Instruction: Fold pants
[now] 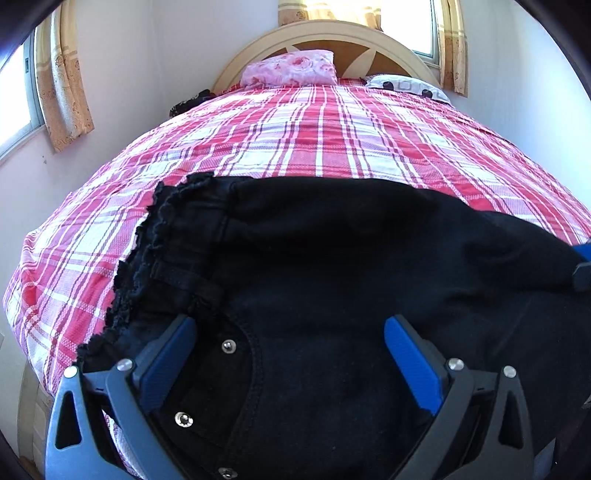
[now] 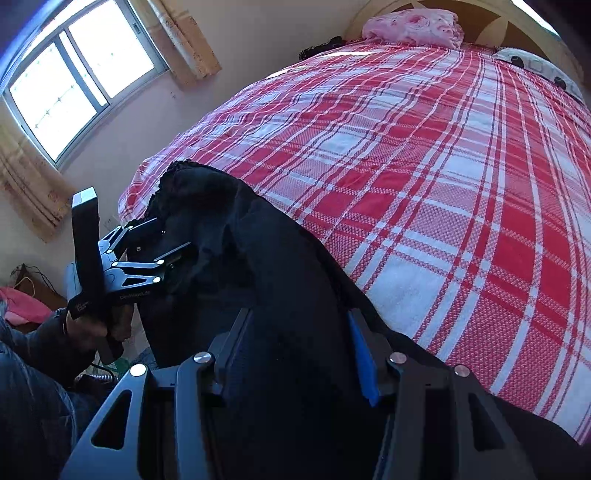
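Black pants (image 1: 332, 258) lie bunched along the near edge of the bed, their ruffled waistband toward the left. My left gripper (image 1: 290, 325) is open, its blue pads wide apart over the pocket area with its metal rivets. In the right wrist view a hand (image 2: 92, 332) holds that left gripper (image 2: 166, 240) at the waistband end of the pants (image 2: 258, 258). My right gripper (image 2: 295, 325) stands open with dark fabric filling the gap between its fingers. One blue fingertip (image 1: 583, 266) of it shows at the right edge of the left wrist view.
The red and white plaid bedcover (image 1: 332, 129) stretches away to a wooden headboard (image 1: 325, 33). A pink pillow (image 1: 291, 68) and a white spotted pillow (image 1: 406, 86) lie there. A window (image 2: 74, 74) with curtains is on the left wall.
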`<move>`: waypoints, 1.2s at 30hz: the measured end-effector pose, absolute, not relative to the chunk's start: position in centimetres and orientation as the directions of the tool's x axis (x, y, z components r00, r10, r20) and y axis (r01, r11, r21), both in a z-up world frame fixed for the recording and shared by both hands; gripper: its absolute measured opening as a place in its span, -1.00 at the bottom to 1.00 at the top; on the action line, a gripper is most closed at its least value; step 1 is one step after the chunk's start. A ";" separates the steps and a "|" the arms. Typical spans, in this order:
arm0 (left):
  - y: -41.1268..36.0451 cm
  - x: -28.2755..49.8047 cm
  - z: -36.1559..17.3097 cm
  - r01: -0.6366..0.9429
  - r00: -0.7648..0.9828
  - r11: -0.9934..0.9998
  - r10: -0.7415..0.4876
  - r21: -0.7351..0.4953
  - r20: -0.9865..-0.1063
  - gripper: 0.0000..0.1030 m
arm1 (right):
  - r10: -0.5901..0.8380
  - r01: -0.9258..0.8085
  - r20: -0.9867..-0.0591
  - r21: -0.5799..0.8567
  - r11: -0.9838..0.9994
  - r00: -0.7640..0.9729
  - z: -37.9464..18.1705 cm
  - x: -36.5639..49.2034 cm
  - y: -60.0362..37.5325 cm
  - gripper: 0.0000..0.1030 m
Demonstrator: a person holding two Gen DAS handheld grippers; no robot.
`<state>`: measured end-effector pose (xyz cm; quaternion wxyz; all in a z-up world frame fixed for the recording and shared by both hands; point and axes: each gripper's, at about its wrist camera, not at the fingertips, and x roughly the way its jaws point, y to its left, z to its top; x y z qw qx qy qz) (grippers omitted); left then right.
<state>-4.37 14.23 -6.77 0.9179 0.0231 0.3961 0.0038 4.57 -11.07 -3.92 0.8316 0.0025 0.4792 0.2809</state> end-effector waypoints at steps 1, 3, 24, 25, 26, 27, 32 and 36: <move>14.2 -4.4 -6.8 0.014 0.686 0.999 0.025 0.047 -0.727 1.00 | 0.463 -0.471 -0.794 0.259 0.843 0.393 -3.2 4.3 -11.1 0.01; 14.2 -4.5 -6.8 0.014 0.687 0.999 0.025 0.048 -0.726 1.00 | 0.459 -0.487 -0.787 0.235 0.841 0.413 -2.1 3.8 -11.3 0.01; 14.5 -4.3 -6.8 0.025 0.683 0.999 0.011 0.039 -0.730 1.00 | 0.542 -0.543 -0.818 0.371 0.753 0.192 -5.1 7.8 -7.6 0.07; 14.5 -4.3 -6.8 0.026 0.684 0.999 0.010 0.038 -0.730 1.00 | 0.539 -0.571 -0.826 0.364 0.736 0.167 -4.8 7.4 -7.5 0.07; 14.5 -4.3 -6.8 0.028 0.685 0.999 0.009 0.038 -0.729 1.00 | 0.529 -0.593 -0.836 0.355 0.723 0.144 -4.6 7.0 -7.4 0.07; 14.5 -4.3 -6.8 0.029 0.686 0.999 0.007 0.037 -0.728 1.00 | 0.511 -0.620 -0.852 0.341 0.707 0.114 -4.5 6.6 -7.3 0.07; 14.4 -4.4 -6.9 0.026 0.691 0.999 0.010 0.038 -0.723 1.00 | 0.543 -0.616 -0.839 0.420 0.666 0.015 -5.9 7.8 -6.6 0.27; 14.4 -4.2 -6.8 0.028 0.688 0.999 0.007 0.037 -0.726 1.00 | 0.647 -0.472 -0.762 0.561 0.680 0.028 -7.7 11.0 -6.3 0.55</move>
